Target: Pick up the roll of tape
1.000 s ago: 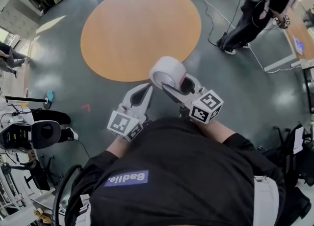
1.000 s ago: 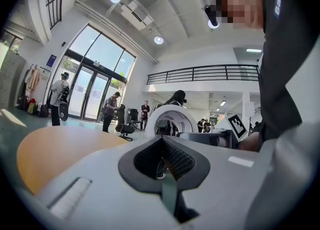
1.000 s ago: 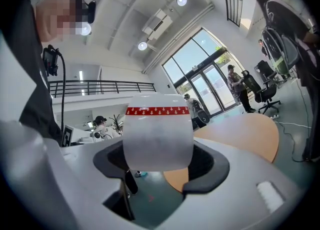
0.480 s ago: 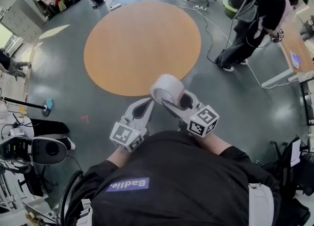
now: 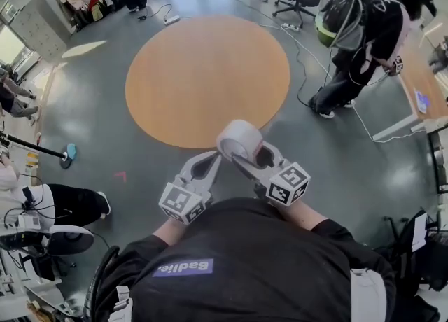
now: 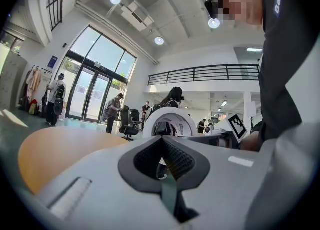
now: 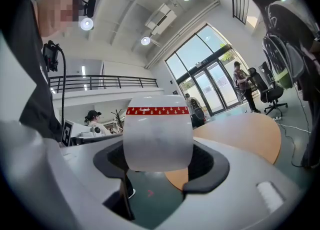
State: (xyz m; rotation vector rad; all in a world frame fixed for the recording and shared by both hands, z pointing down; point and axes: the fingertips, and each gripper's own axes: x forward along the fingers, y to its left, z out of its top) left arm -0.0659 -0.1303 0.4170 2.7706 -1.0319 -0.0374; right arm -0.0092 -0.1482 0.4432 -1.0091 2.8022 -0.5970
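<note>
Roll of tape (image 5: 240, 139) stayed clamped in the right gripper (image 5: 248, 150), held in the air near the round table (image 5: 208, 75), with the left gripper (image 5: 213, 157) idle beside it, jaws together; nothing had shifted, suggesting the pickup was complete.

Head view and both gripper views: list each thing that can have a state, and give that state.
roll of tape: lifted in the air, gripped across its width, open core facing sideways.
right gripper: fingers shut on the flat sides of the roll of tape.
left gripper: fingers together, nothing between them, tip next to the roll.
</note>
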